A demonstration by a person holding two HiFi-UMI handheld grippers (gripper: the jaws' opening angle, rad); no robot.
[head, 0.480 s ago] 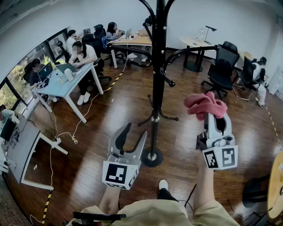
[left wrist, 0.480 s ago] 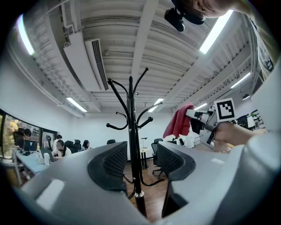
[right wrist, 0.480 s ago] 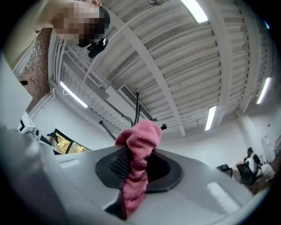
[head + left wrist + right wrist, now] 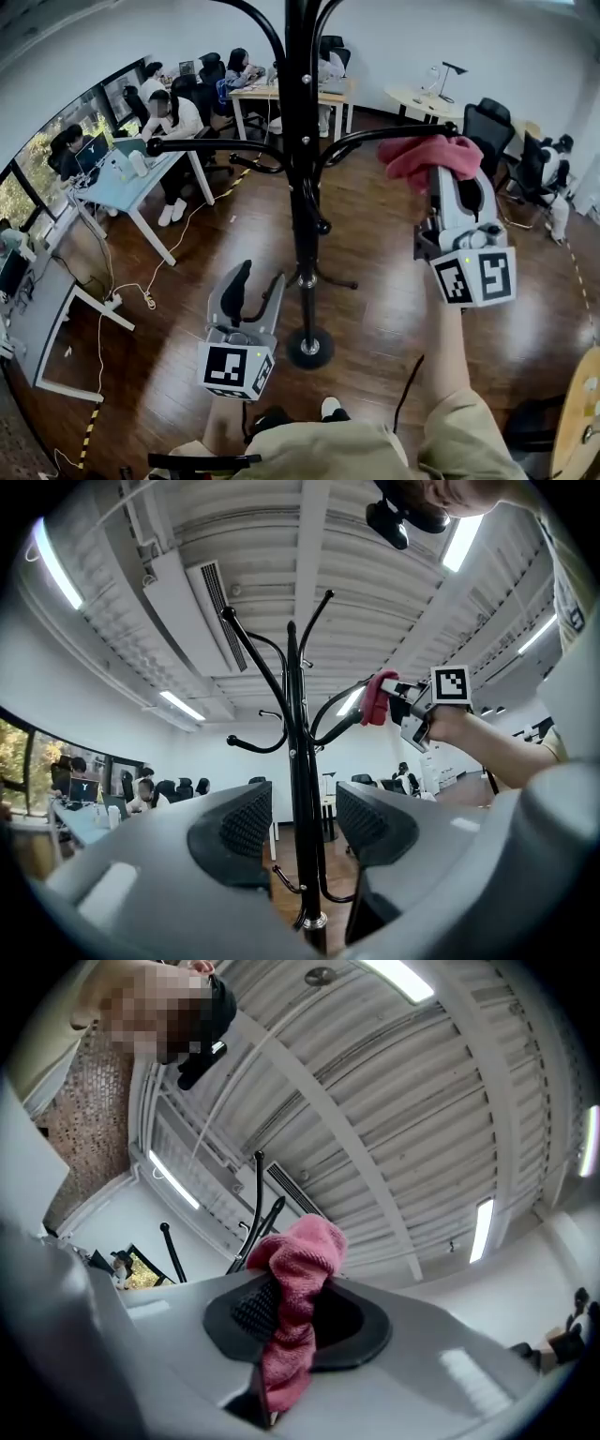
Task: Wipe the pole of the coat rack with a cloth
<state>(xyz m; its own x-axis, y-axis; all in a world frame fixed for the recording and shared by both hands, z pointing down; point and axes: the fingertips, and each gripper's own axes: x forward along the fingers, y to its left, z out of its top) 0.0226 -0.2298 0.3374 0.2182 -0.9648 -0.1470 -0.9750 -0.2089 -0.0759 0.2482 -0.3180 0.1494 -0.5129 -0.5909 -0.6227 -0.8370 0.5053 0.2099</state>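
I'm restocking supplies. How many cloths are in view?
1. The pink cloth is clamped in the right hand-held gripper, held up near an arm of the coat rack. The left hand-held gripper holds none; others may be hidden.

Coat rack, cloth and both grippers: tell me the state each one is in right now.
coat rack, upright on its round base, hooks bare
cloth, bunched, clamped in the right gripper, held high and apart from the pole
right gripper, jaws shut on the cloth
left gripper, jaws apart, holding nothing, pointed up at the rack
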